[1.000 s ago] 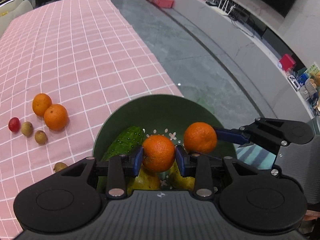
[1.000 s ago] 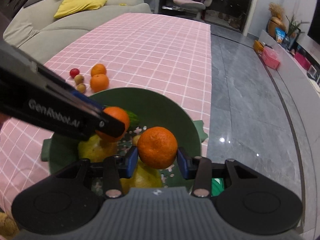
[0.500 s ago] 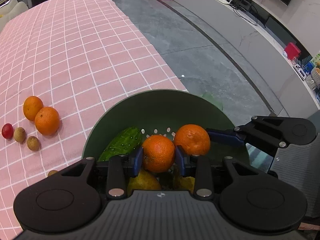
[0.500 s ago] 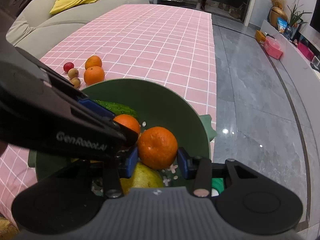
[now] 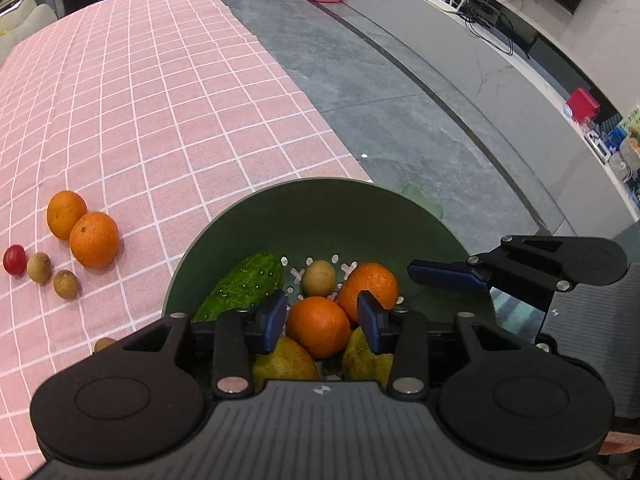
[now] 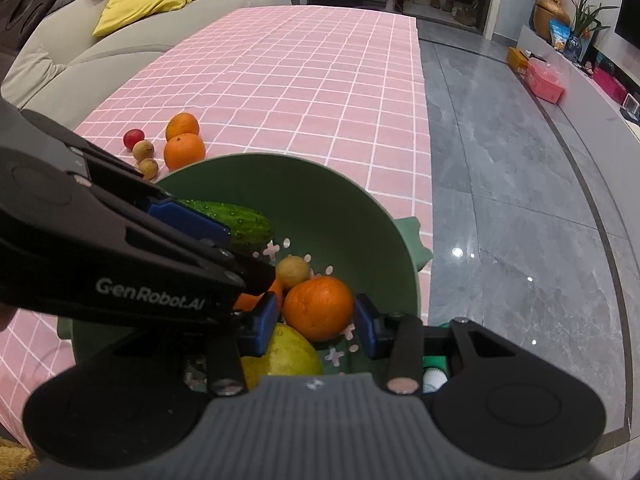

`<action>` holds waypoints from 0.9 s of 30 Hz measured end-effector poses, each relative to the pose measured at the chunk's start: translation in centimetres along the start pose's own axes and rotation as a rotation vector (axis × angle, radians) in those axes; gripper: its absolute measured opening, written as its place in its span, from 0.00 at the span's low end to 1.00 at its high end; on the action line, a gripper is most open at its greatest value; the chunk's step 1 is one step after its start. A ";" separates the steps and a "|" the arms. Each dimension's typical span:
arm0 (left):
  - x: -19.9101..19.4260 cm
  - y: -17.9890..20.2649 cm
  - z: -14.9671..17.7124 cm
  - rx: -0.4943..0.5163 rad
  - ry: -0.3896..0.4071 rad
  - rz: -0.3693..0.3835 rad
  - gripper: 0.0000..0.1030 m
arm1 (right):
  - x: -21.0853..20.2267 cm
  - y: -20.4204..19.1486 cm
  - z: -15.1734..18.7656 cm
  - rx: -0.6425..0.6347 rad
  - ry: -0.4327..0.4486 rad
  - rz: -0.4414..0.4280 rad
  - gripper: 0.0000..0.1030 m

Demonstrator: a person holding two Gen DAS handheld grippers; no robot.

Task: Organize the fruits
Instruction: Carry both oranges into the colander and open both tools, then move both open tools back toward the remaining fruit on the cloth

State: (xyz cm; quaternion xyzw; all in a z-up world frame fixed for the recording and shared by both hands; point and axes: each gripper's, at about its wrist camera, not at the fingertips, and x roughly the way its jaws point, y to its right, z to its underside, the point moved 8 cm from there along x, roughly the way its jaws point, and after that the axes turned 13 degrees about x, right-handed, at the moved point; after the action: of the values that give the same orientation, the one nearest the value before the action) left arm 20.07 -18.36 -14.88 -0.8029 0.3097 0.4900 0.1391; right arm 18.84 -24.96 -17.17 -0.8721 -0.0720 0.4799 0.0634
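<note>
A second ago my left gripper (image 5: 322, 322) pinched its orange (image 5: 319, 327) tight; now its jaws are opening, and there is a gap on both sides of the fruit. Both grippers have also dipped lower into the green bowl (image 5: 328, 216).

In the left wrist view, the orange sits between the spreading blue pads (image 5: 272, 322), resting on two yellow pears (image 5: 286, 360) at 6 o'clock in the bowl. I let go here so it lands softly on the pile. A second orange (image 5: 374, 284) lies at 1 o'clock from it, the cucumber (image 5: 244, 286) at 10 o'clock, and a small brown fruit (image 5: 319, 278) at 12 o'clock. Out on the pink cloth (image 5: 160, 120), at 9 o'clock, two more oranges (image 5: 94, 239) and some little fruits wait — I think they go in next.

In the right wrist view, my right gripper (image 6: 316, 322) has that second orange (image 6: 319, 308) between its jaws. The pads look close on both sides, but I cannot tell if they press on it or just stand beside it. It sits low, over a pear (image 6: 288, 354), so a drop would be short. My left gripper (image 6: 224, 248) crosses in from 9 o'clock — the two are very near, so I should pull out slowly.
</note>
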 end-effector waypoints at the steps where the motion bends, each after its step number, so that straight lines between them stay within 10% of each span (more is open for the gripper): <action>1: -0.2 0.0 0.0 -0.010 0.005 0.002 0.52 | -0.1 0.0 0.0 -0.001 0.000 0.002 0.38; 9: -4.0 -0.4 -0.4 -0.002 0.083 -0.049 0.52 | -2.2 -0.7 0.0 -0.047 0.077 0.043 0.60; 27: -12.0 -9.1 3.0 -0.097 0.216 -0.265 0.53 | -5.0 -6.2 -2.0 0.012 0.095 -0.018 0.66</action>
State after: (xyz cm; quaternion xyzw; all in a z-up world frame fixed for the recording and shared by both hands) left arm 19.79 -5.37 -6.57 -0.8905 0.1904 0.3924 0.1295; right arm 17.54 -19.89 -10.86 -0.8929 -0.0737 0.4377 0.0762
